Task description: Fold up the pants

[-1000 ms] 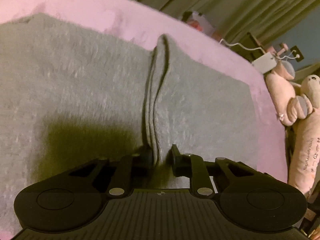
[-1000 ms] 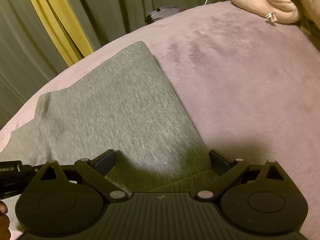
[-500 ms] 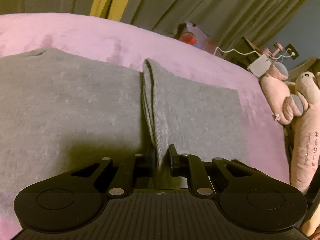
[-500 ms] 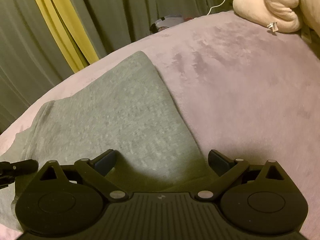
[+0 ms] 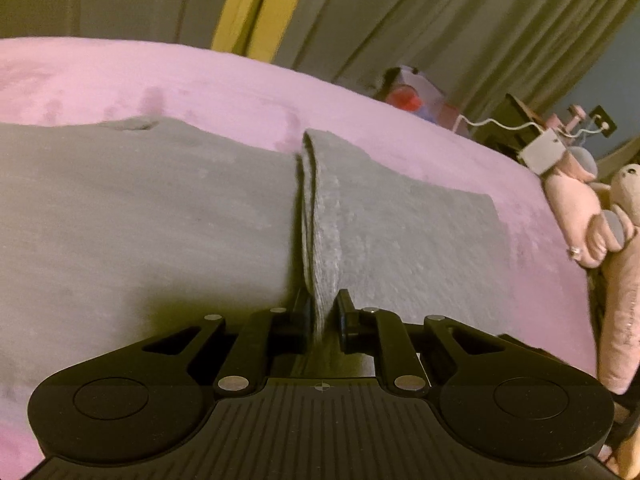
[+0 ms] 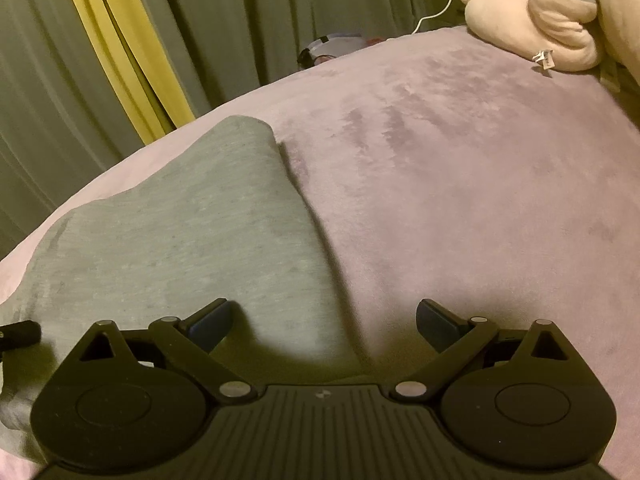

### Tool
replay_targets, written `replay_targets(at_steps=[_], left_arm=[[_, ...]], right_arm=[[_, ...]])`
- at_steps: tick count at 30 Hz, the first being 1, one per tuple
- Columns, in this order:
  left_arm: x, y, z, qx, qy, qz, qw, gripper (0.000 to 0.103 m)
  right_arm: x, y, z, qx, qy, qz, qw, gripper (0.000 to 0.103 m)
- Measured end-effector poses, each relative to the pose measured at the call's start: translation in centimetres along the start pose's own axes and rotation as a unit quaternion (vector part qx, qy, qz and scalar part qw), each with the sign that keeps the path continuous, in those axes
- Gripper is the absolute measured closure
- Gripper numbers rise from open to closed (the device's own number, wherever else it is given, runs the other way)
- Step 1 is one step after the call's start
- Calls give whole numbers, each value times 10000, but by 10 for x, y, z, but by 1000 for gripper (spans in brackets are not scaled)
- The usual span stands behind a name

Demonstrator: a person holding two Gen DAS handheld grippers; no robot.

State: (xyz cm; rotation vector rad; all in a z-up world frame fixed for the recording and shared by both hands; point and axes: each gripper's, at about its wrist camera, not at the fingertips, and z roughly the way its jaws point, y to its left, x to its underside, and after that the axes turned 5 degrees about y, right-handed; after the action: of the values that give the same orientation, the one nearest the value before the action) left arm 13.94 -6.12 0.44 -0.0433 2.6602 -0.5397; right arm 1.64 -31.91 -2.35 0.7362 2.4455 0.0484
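Grey pants [image 5: 140,220] lie spread on a pink bed cover [image 5: 200,80]. In the left wrist view my left gripper [image 5: 322,312] is shut on a raised ridge of the grey cloth [image 5: 320,208], which runs away from the pads as an upright fold. In the right wrist view the pants [image 6: 180,232] lie flat to the left, their right edge passing between my fingers. My right gripper [image 6: 324,320] stands open just above that edge, with no pad pressing on the cloth.
Pink plush toys [image 5: 580,216] lie at the right edge of the bed, also seen as plush toys [image 6: 540,20] at the top right. Grey and yellow curtains [image 6: 120,40] hang behind. A white charger and cable [image 5: 540,152] sit past the bed's far corner.
My left gripper closed fully on the cloth ridge and rose, lifting the fold; more of the pink cover and curtains came into view. The right gripper stayed open and kept still.
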Motion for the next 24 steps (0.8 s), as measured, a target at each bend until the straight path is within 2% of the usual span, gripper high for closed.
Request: replay_targets(at_steps=[4,10,12,13,15,16,17,19,21,22,23,24], left_arm=[[4,14,-5,-27,-10,-74,10000,88],[17,13,-25,-217,-408,189,9988,88],[22,13,-35,-386,-663,253,9967,93],[25,15,-39,-548,-791,284,9950,99],[29,19,-43,-1011,-1034,387,9887,100],[30,25,-43,-1090,-1059,404,9876,100],[29,33,-43,-1019,-949,311,9898,100],[27,49,-39,-588,-589,-72,9965,92],[26,58,-37,-234,-479,-337,9980,76],[24,57,-35,-180,-471,-330,9982,71],[23,54,-33,-180,-474,-274,9983,59],[20,51,-31,-192,-506,-190,9984,53]], right_arm=[[-1,-1,1,-25,28,-8,10000,4],[-1,-1,3,-45,64,-28,10000,4],[-1,0,4,-52,72,-50,9999,4],[-1,0,4,-50,77,-65,9999,4],[-1,1,4,-8,70,-84,9999,4],[-1,1,5,-3,77,-89,9999,4],[0,2,5,3,85,-89,9999,4],[-1,2,6,-3,94,-82,9999,4],[-1,2,7,7,106,-72,9999,4],[-1,2,7,15,105,-73,9999,4],[-1,3,6,30,96,-84,9999,4],[-1,4,6,50,83,-112,9999,4]])
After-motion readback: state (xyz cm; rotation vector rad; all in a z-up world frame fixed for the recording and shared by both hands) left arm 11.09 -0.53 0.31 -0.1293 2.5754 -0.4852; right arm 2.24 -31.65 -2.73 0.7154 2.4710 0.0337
